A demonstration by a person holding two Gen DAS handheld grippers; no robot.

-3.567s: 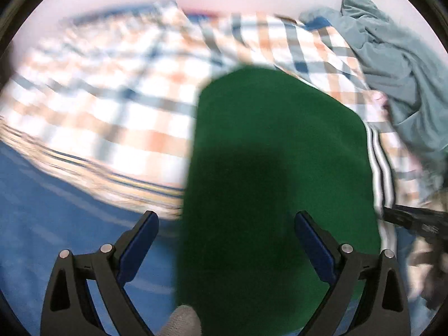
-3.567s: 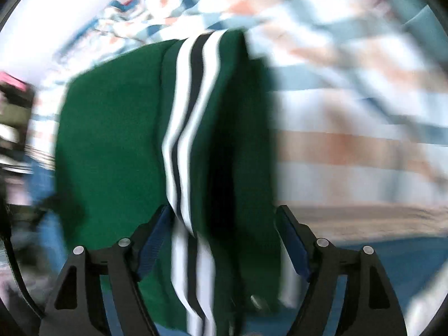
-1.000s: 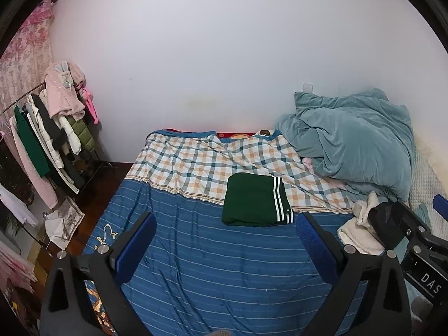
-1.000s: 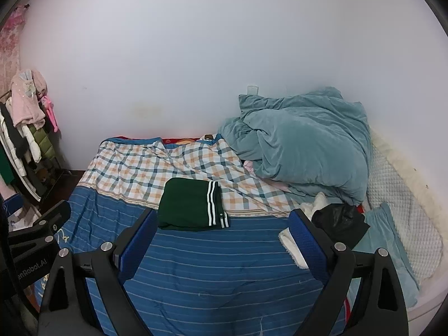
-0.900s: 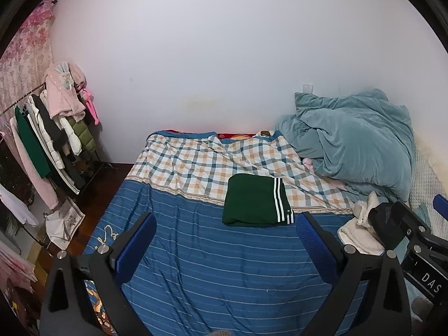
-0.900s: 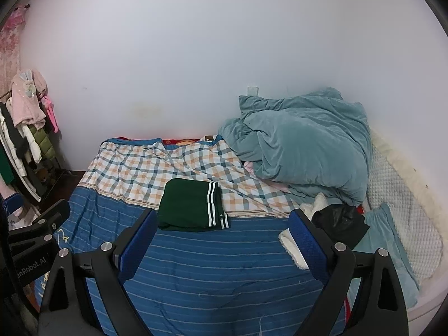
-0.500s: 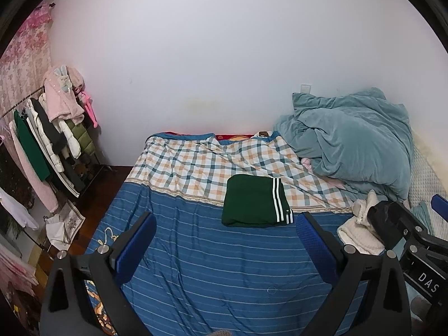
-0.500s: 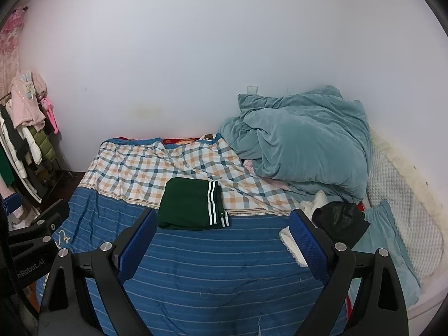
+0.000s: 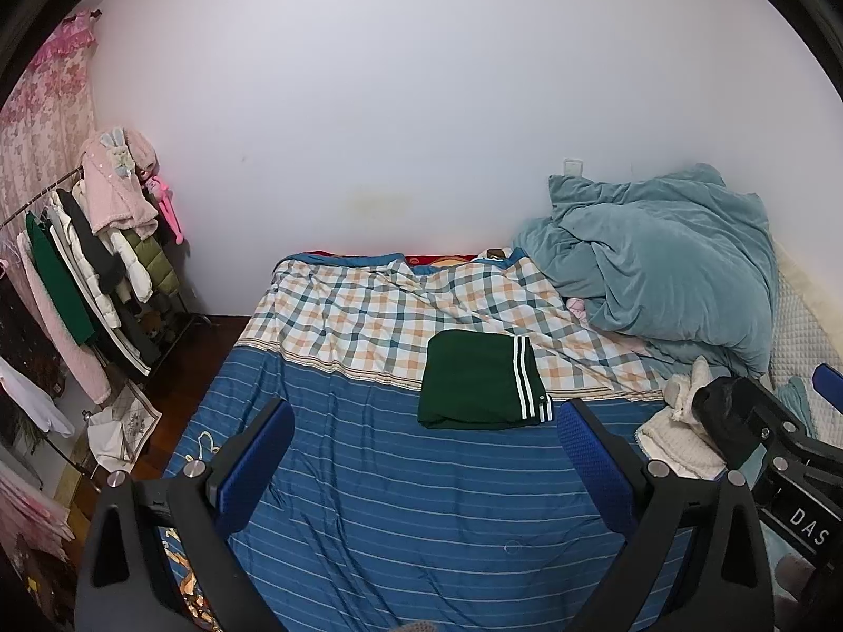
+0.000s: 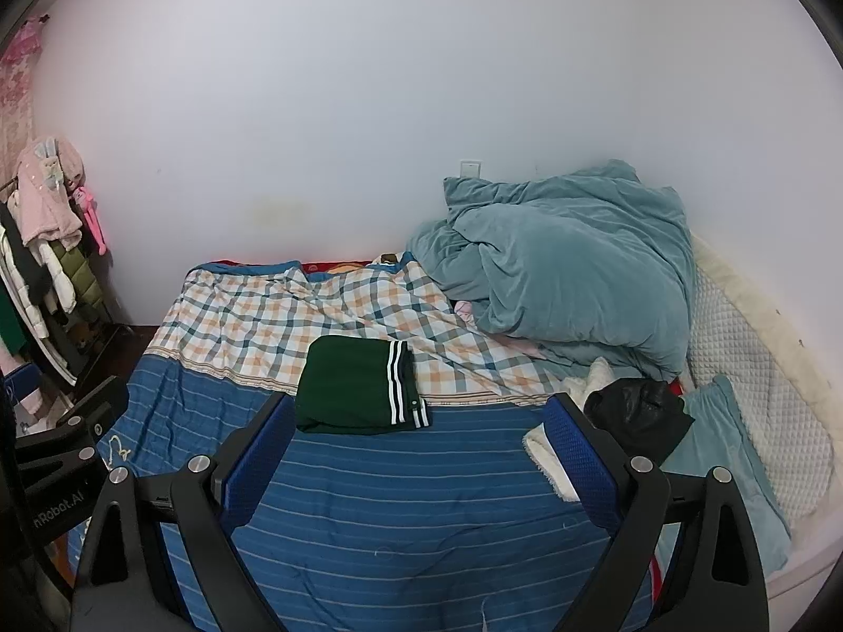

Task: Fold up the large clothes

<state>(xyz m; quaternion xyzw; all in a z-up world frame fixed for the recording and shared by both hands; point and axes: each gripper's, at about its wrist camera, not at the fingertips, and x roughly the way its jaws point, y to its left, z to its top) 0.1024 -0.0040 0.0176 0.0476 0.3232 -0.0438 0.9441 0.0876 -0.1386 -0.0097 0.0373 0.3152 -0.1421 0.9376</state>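
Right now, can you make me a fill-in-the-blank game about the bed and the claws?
1. The folded garment with white stripes is dark ____.
2. It lies on the ____, touched by neither claw.
3. The left claw and right claw are both ____.
4. The crumpled teal ____ is piled by the wall.

Missing words: green; bed; open; blanket

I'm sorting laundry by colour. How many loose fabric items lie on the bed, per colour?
Green: 1, the folded green garment
Teal: 1, the teal duvet
White: 1, the white fleece
Black: 1, the black item
Light blue: 1, the light blue cloth
Total: 5
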